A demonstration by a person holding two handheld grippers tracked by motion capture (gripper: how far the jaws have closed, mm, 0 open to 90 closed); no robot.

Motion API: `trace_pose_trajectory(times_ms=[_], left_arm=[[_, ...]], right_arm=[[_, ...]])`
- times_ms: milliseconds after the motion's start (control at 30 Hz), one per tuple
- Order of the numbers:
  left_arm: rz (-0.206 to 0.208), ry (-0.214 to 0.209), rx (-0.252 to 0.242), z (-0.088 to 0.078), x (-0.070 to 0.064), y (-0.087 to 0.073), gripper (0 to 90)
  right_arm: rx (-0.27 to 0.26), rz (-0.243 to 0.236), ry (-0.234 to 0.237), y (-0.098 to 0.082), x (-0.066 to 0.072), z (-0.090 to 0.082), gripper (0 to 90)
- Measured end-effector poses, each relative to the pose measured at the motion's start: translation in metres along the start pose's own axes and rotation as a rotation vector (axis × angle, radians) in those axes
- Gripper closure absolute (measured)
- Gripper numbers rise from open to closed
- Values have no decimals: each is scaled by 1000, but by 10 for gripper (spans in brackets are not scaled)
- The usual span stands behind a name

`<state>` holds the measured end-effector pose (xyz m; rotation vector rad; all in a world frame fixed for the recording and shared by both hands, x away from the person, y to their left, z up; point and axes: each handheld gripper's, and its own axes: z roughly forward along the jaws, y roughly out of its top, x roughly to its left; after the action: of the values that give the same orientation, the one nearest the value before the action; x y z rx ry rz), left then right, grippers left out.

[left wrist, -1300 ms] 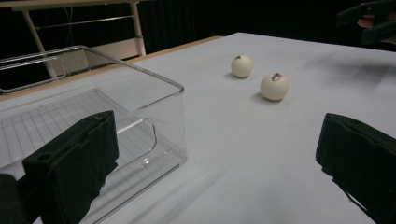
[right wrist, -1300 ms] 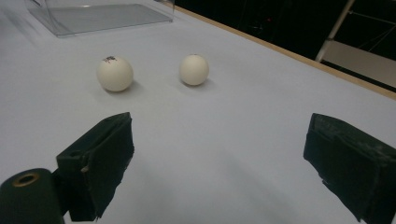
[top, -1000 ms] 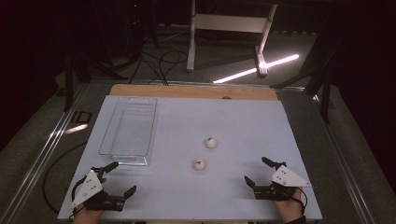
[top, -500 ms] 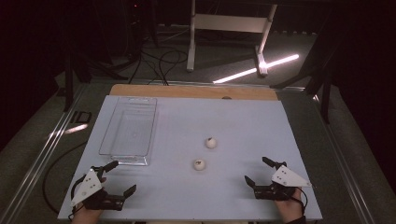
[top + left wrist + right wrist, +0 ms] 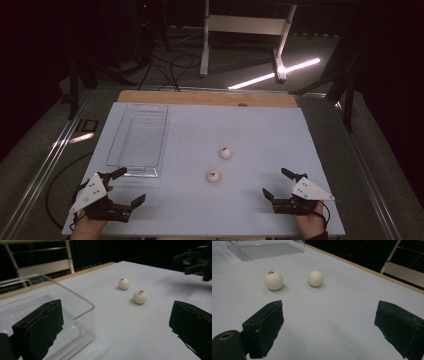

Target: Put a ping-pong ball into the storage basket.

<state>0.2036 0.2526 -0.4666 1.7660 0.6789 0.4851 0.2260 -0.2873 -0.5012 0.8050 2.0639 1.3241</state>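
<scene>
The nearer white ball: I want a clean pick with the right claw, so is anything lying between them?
Nothing visible. Bare table lies between the open right claw and the nearer white ball; the farther ball sits beyond it, and the clear tray is off to the left.

Dim room; bright table (image 5: 250, 125); soft shadows

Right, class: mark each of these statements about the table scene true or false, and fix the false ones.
1. Two white balls lie on the table. True.
2. One ball sits inside the clear tray. False: the tray holds nothing.
3. The left gripper is open. True.
4. The right gripper grips a ball. False: it is open and holds nothing.
5. The tray lies on the table's left side. True.
</scene>
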Motion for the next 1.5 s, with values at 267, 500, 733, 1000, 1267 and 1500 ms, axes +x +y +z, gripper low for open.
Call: trace_pose_trajectory(times_ms=[267,500,733,1000,1267,1500], left_arm=[[31,-14,64,-1,-4,24,4],[45,-37,122,3,-4,40,4],[56,-89,185,11,-4,49,4],[87,-117,250,20,-6,66,4],[112,-125,310,29,-7,79,4],[124,-143,354,41,-9,88,4]], right_arm=[[-1,5,5,0,1,0,84],[-4,3,6,1,1,0,84],[-8,-1,7,1,0,0,84],[-7,0,6,1,1,0,84],[-4,-4,7,1,1,0,84],[-1,-4,8,0,1,0,84]])
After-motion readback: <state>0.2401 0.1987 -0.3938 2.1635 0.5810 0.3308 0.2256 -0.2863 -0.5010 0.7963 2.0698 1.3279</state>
